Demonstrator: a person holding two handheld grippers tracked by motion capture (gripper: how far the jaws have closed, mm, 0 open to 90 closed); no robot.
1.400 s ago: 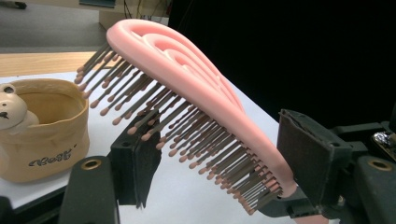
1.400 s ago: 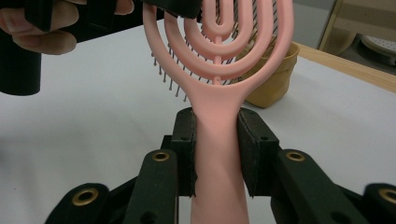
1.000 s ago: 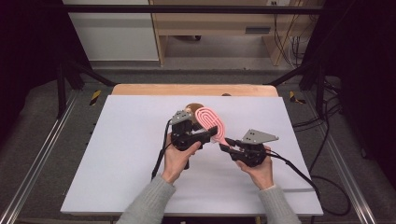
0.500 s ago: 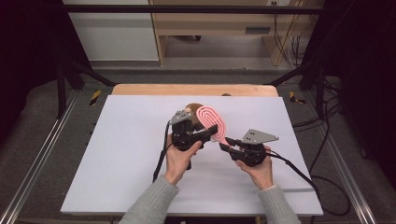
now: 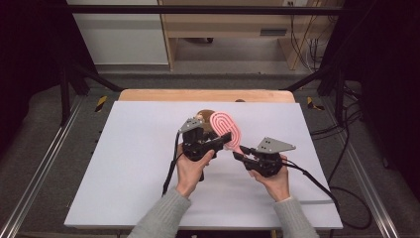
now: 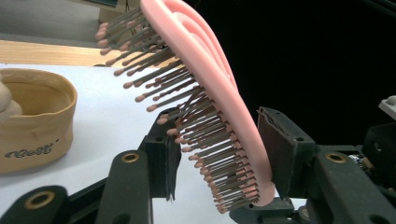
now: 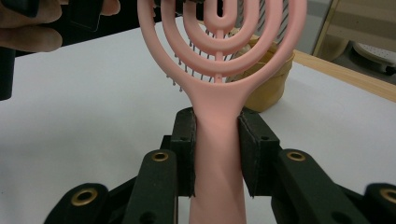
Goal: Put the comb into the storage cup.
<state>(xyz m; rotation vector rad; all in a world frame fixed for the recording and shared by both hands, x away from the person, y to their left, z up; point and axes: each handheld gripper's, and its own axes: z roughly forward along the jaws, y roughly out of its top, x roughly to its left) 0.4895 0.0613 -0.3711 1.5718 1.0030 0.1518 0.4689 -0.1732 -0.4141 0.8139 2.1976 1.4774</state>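
Note:
A pink hairbrush (image 5: pixel 225 126) with concentric loops in its head is held up above the white table (image 5: pixel 124 163). My right gripper (image 7: pixel 217 149) is shut on its handle (image 7: pixel 218 140), a pad pressing each side. My left gripper (image 6: pixel 219 158) reaches in from the left in the high view and straddles the brush head (image 6: pixel 205 60). Its jaws have just been closing. One pad (image 6: pixel 280 154) lies against the pink back, and the bristle tips (image 6: pixel 187 135) meet the other pad (image 6: pixel 163 154).
A small tan fabric basket (image 5: pixel 204 115) stands on the table just behind the brush, with a pale rounded thing inside it (image 6: pixel 7 100). A wooden strip (image 5: pixel 198 95) runs along the table's far edge. Black cables trail off to the right (image 5: pixel 317 183).
The left gripper's jaws have drawn in around the brush head. Both hands and the brush have kept their places.

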